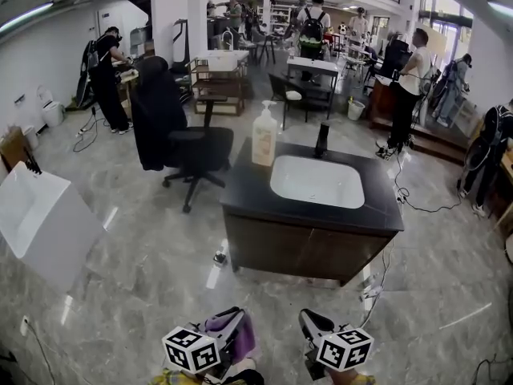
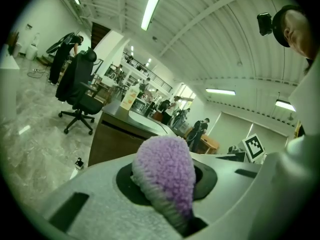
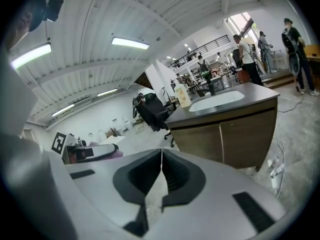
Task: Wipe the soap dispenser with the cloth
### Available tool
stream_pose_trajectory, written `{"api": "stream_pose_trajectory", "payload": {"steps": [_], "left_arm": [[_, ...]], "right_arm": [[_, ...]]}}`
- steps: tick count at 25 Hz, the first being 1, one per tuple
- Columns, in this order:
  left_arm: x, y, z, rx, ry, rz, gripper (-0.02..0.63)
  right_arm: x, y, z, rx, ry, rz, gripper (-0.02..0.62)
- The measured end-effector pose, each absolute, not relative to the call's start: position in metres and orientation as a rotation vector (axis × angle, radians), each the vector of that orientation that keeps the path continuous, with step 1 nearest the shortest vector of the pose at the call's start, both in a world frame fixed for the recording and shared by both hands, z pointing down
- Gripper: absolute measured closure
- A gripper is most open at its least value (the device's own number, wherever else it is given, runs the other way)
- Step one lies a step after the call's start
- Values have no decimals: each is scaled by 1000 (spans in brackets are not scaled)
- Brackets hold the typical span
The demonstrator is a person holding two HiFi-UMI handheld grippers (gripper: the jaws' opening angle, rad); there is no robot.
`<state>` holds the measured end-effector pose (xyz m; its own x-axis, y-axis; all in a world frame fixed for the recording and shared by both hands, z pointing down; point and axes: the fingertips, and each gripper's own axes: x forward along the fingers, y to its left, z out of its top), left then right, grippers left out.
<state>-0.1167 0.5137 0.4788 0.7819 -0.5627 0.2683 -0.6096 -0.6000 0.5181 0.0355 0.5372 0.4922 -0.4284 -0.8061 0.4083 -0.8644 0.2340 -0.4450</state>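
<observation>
The soap dispenser [image 1: 264,135], a cream pump bottle, stands upright on the dark vanity counter [image 1: 248,189] to the left of the white sink basin [image 1: 317,181]. It shows small in the left gripper view [image 2: 130,97] and the right gripper view [image 3: 183,97]. My left gripper [image 1: 237,327] sits at the bottom of the head view, shut on a fluffy purple cloth [image 2: 167,173] that bulges out between its jaws. My right gripper [image 1: 314,326] is beside it, shut with nothing between its jaws [image 3: 161,176]. Both grippers are well short of the vanity.
A black faucet [image 1: 322,139] stands behind the basin. A black office chair [image 1: 172,139] stands left of the vanity. A white basin unit [image 1: 40,215] is at the far left. Cables lie on the marble floor [image 1: 425,208]. Several people work at the back of the room.
</observation>
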Motion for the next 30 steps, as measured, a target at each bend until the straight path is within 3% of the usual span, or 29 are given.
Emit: {"api": "stream_pose_trajectory", "payload": {"steps": [15,30], "left_arm": [[-157,445,484,2383,-803,107,548],[-158,385,471,2368,-844,-10,548]], "right_arm": [[-29,474,499,1599,-2372,959,588],[-27,412,490,1563,-2416,878,588]]}}
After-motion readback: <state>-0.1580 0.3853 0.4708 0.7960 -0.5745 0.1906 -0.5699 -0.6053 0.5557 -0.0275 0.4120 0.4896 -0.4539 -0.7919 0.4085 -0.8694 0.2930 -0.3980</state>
